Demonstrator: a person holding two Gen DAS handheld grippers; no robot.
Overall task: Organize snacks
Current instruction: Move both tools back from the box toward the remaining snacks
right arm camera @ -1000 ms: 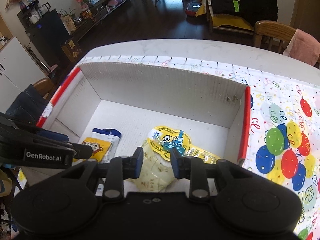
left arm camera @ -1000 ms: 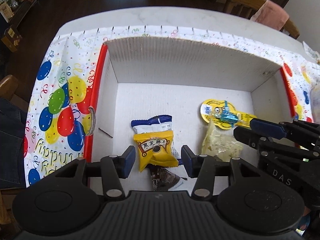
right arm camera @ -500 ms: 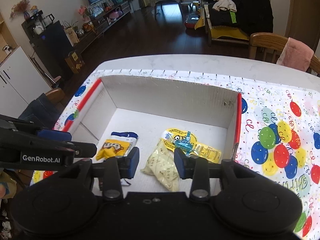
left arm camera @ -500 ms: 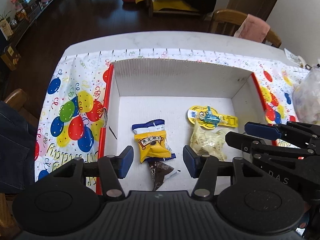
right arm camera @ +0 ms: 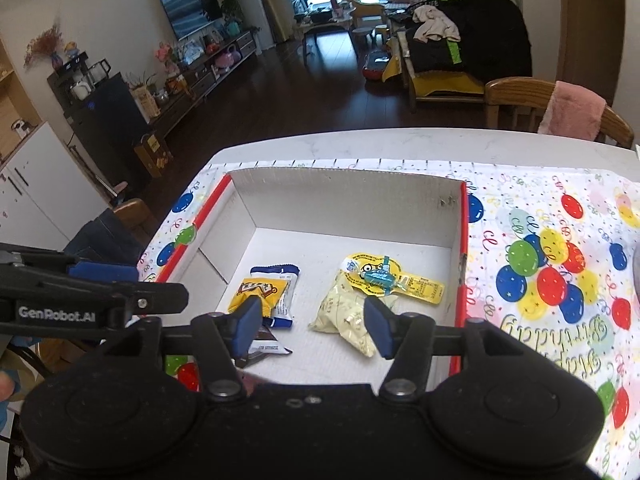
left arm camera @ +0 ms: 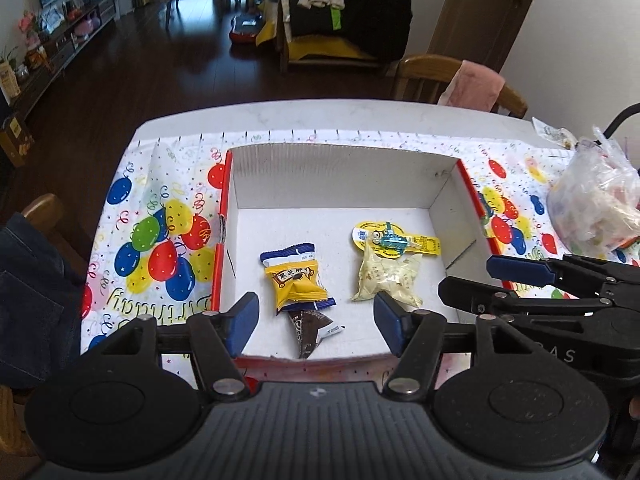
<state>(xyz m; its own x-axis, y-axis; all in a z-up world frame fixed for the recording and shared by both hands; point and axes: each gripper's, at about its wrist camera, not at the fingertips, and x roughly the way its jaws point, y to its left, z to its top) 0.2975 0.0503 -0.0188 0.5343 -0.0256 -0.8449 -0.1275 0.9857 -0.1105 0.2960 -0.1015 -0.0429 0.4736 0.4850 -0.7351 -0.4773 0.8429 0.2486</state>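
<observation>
A white cardboard box with red rims [left arm camera: 352, 176] [right arm camera: 344, 200] stands on the balloon tablecloth. Inside lie a yellow snack packet [left arm camera: 298, 282] [right arm camera: 260, 292] on a blue-and-white packet [left arm camera: 288, 254] [right arm camera: 280, 274], a brown packet [left arm camera: 310, 330] [right arm camera: 262, 346], a pale yellow packet [left arm camera: 386, 274] [right arm camera: 348, 316], and a yellow minion packet with a blue candy on it [left arm camera: 394, 238] [right arm camera: 380, 276]. My left gripper [left arm camera: 316, 326] is open and empty above the box's near edge. My right gripper [right arm camera: 312, 328] is open and empty, also above the near edge.
A clear plastic bag of snacks [left arm camera: 596, 208] sits on the tablecloth [left arm camera: 160, 240] right of the box. A wooden chair with a pink cloth [right arm camera: 568, 112] stands behind the table. Another chair with jeans [left arm camera: 36, 248] is at the left.
Both grippers have pulled back and up from inside the box. The right gripper's jaws have opened wider. The snacks lie where they were.
</observation>
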